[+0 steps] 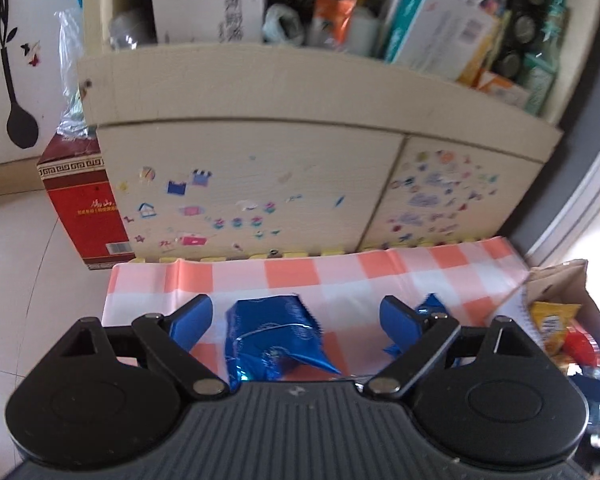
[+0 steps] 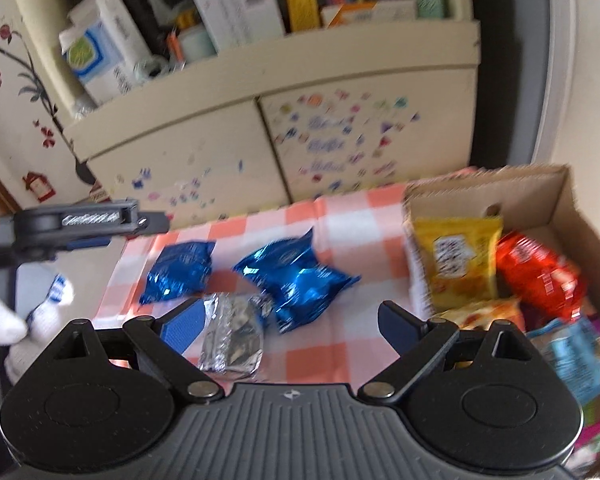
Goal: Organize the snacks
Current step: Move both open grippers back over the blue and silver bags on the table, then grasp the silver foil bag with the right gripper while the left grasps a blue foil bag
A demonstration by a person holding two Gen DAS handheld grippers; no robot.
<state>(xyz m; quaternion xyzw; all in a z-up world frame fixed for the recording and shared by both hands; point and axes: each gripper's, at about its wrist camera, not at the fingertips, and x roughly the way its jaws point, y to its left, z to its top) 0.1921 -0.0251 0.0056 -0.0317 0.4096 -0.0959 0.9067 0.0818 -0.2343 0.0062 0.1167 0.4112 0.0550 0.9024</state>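
We find two blue foil snack packets on the checked cloth [image 2: 352, 216]; the left blue packet [image 2: 180, 272] lies a little apart from the right blue packet [image 2: 296, 280], and a silver foil packet [image 2: 232, 340] lies just in front of them, touching or nearly touching the right one. In the left wrist view one blue packet [image 1: 274, 336] lies between the spread fingers of the left gripper [image 1: 296, 320]; its pads do not press it, and whether the jaws are around it or above it we cannot tell; a second blue wrapper [image 1: 428, 304] shows partly behind the right-hand finger. The right gripper [image 2: 292, 324] likewise stands wide apart and holds nothing; the silver packet lies against or just beside its left finger [image 2: 184, 328]. To the right of the cloth stands a cardboard box [image 2: 556, 196]; inside we note a yellow packet [image 2: 456, 256], a red packet [image 2: 540, 276] beside it, and further wrappers too blurred to identify. A white-gloved hand [image 2: 16, 320] appears at the left edge. Behind the cloth stands a cream cabinet [image 1: 252, 184] with stickers on its doors; its open shelf is crowded with cartons; a red box [image 1: 88, 208] stands on the floor at its left.
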